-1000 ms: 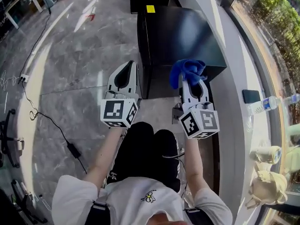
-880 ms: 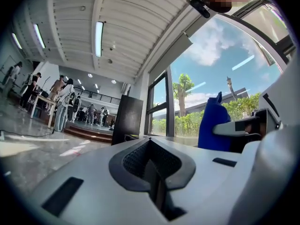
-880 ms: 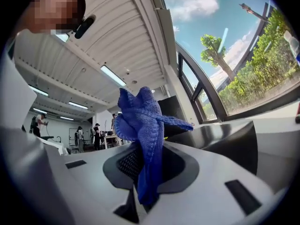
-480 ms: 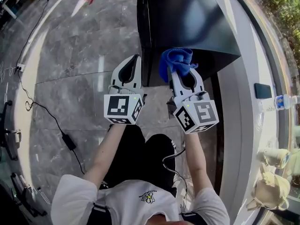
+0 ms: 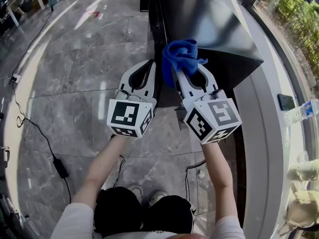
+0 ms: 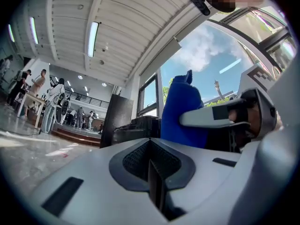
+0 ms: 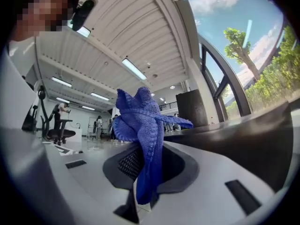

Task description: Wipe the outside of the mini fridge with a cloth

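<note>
The black mini fridge (image 5: 209, 24) stands on the floor ahead, its top face toward the head view. My right gripper (image 5: 180, 69) is shut on a bunched blue cloth (image 5: 180, 57) that rests over the fridge's near left top corner. In the right gripper view the blue cloth (image 7: 140, 130) hangs pinched between the jaws, the dark fridge top (image 7: 253, 130) to its right. My left gripper (image 5: 147, 69) sits just left of the fridge's front edge, jaws shut and empty. The left gripper view shows the blue cloth (image 6: 180, 109) and the right gripper beside it.
Grey marble floor (image 5: 75, 73) spreads to the left with a black cable and power adapter (image 5: 59, 167). A grey ledge (image 5: 269, 133) runs along the right, carrying a phone (image 5: 288, 101) and a water bottle (image 5: 302, 111). Windows lie beyond it.
The person has risen from a crouch and leaned forward. Both grippers moved up and forward, and the cloth now sits over the fridge's top corner instead of its front face.
</note>
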Demonstrator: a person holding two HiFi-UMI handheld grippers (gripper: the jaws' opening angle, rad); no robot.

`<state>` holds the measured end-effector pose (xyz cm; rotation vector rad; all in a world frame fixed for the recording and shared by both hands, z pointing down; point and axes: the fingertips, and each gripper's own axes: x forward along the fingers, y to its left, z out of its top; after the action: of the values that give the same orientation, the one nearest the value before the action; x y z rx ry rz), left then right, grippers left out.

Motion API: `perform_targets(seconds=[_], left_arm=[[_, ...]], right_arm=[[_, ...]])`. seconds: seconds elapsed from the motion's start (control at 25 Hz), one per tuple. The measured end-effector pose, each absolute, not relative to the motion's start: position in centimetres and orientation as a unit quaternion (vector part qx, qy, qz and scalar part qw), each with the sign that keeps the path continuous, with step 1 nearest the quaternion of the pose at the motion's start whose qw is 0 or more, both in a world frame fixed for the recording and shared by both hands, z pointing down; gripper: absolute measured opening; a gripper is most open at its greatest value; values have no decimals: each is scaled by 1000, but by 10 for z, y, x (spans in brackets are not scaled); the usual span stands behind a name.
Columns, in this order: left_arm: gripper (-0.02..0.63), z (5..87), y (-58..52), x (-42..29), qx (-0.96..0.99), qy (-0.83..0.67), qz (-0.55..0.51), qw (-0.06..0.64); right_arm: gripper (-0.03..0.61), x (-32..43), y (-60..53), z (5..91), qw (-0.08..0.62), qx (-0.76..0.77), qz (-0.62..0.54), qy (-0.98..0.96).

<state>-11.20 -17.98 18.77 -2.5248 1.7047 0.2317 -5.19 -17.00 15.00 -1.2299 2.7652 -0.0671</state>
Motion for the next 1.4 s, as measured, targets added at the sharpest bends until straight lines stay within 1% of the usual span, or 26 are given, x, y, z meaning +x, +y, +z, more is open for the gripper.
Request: perform_targets(seconds=[0.12,0.24,0.48,0.64,0.96,1.4], left_arm=[[5,203,-176,-105,-831,548,82,35],[5,212,-172,-113,-825,557,90,37],[5,222,-168,-128,-811,577,94,18],[5,212,-165,-119,-814,574,83,37],[5,214,-165,-93,-827,555,83,43],[5,216,-172,-39,-858,506,83,34]], right_arm=[[84,-60,-176,169,88,-421,-60,901],[84,-68,-175,173,99,-418,-67,901],[84,-86,-182,172,78,-411,-57,906],[84,-90,-188,169,67,-423,-46,903],[84,-61,-194,170,58,-449,-32,891],[84,3,-209,171,42,-501,-30,864]])
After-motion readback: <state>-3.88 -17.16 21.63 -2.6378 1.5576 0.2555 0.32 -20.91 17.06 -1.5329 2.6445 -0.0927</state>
